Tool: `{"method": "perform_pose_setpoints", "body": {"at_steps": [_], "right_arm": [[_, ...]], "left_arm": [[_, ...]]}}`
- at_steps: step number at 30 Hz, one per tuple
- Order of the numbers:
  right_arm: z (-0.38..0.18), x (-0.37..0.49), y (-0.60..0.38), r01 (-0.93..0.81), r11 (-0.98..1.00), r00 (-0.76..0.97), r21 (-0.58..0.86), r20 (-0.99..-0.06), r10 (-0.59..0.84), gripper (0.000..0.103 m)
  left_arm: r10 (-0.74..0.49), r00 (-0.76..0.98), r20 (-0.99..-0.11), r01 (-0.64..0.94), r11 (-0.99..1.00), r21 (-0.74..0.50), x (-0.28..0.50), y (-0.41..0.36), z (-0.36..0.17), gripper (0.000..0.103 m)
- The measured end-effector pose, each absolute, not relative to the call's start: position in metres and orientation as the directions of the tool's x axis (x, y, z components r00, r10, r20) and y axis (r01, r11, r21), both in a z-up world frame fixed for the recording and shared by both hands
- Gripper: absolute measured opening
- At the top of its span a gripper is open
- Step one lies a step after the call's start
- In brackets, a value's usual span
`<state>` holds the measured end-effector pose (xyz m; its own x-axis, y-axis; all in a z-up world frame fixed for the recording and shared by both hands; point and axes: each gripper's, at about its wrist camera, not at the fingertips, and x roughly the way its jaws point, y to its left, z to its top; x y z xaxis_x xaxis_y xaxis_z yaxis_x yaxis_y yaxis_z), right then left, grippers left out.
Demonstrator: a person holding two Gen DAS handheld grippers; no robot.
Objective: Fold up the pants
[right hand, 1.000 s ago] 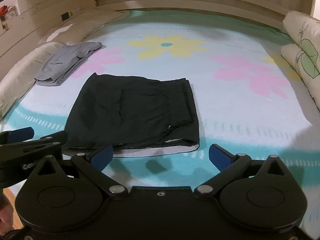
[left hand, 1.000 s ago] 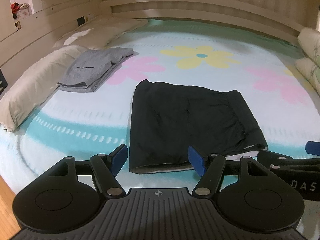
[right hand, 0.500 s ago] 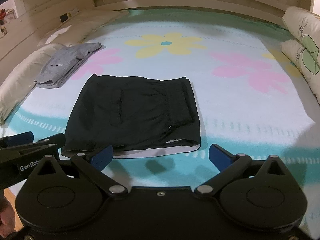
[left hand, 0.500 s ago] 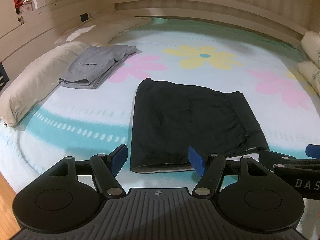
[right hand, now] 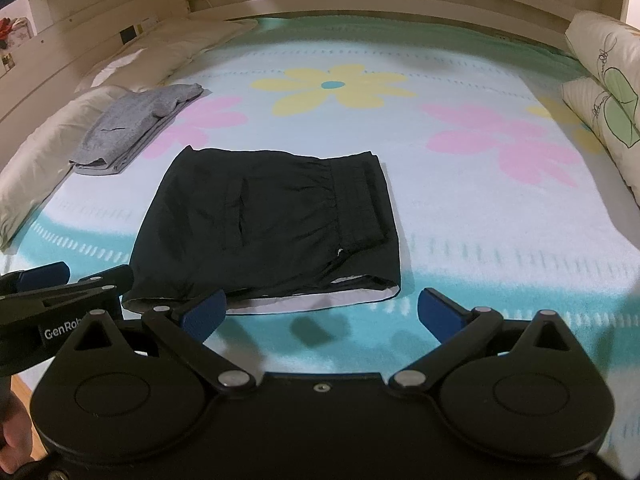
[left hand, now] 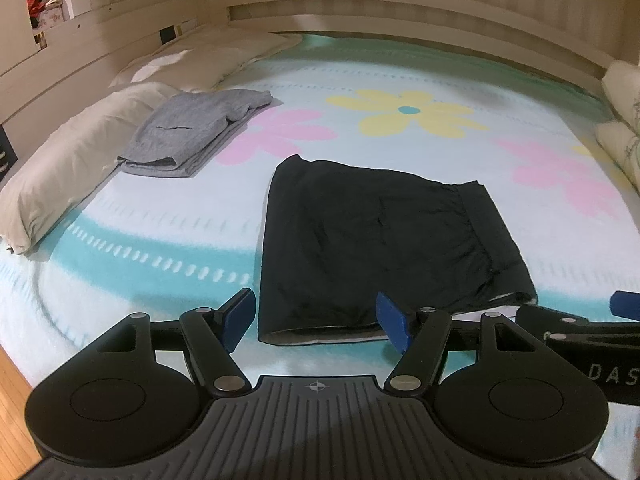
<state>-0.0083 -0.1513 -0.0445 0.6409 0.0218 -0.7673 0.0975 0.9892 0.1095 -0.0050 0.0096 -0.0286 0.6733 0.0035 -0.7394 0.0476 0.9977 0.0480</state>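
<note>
Black pants (left hand: 376,240) lie folded into a flat rectangle on the flowered bed cover (left hand: 400,112), white lining showing along the near edge. In the right wrist view the same black pants (right hand: 272,224) sit just beyond the fingers. My left gripper (left hand: 316,322) hovers open above the near edge of the bed, nothing between its blue pads. My right gripper (right hand: 320,312) is open too, wider, and holds nothing. Each gripper's tip shows at the edge of the other's view.
Folded grey pants (left hand: 192,136) rest at the left beside a long white pillow (left hand: 68,164). More pillows (right hand: 600,92) line the right side. A pale wooden bed frame (left hand: 360,8) runs along the back. The wood floor (left hand: 12,420) shows at the lower left.
Both views shifted very slightly, so the bed appears a touch lower in frame. The black pants lie as before, and neither gripper's jaws have changed.
</note>
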Motion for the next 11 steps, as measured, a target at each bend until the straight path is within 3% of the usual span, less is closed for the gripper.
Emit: {"method": "perform_pose_setpoints", "body": {"at_steps": [11], "right_arm": [[-0.0479,-0.0082,-0.1445,0.083,0.992,0.632,0.096,-0.775,0.022,0.102]], "left_arm": [[0.005,0.689,-0.725,0.062,0.996,0.066,-0.0091,0.0066,-0.0269,0.065]]}}
